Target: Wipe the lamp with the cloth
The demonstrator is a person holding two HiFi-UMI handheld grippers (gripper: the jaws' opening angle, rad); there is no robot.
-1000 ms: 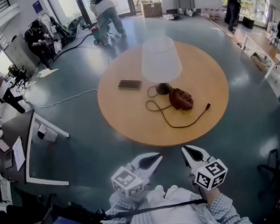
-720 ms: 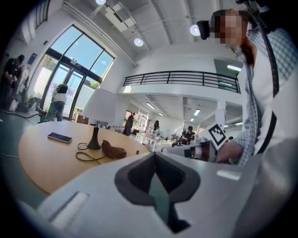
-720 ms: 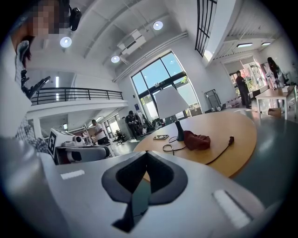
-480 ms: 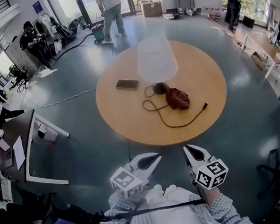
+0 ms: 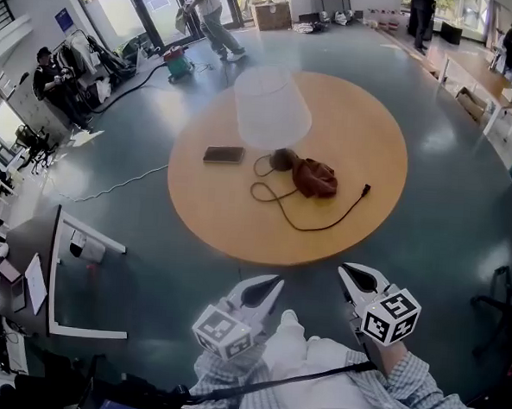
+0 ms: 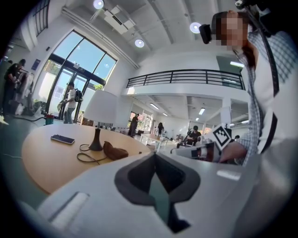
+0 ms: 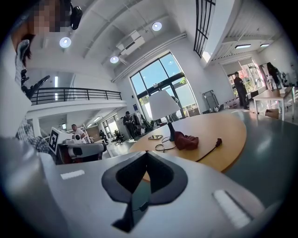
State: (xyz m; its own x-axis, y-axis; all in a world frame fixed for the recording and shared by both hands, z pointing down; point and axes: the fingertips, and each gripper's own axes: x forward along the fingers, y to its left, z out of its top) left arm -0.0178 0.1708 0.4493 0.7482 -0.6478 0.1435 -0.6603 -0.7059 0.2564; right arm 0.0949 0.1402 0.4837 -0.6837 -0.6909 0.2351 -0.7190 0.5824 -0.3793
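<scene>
Head view: L tongs (image 5: 275, 282), R tongs (image 5: 346, 270) closed, empty; cloth (image 5: 315, 178) by lamp (image 5: 270, 108).

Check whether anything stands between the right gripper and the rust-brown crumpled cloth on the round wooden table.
Nothing tall does. Between the right gripper and the rust-brown crumpled cloth are only grey floor, the round wooden table's near edge and a thin black power cord lying flat in front of the cloth.
</scene>
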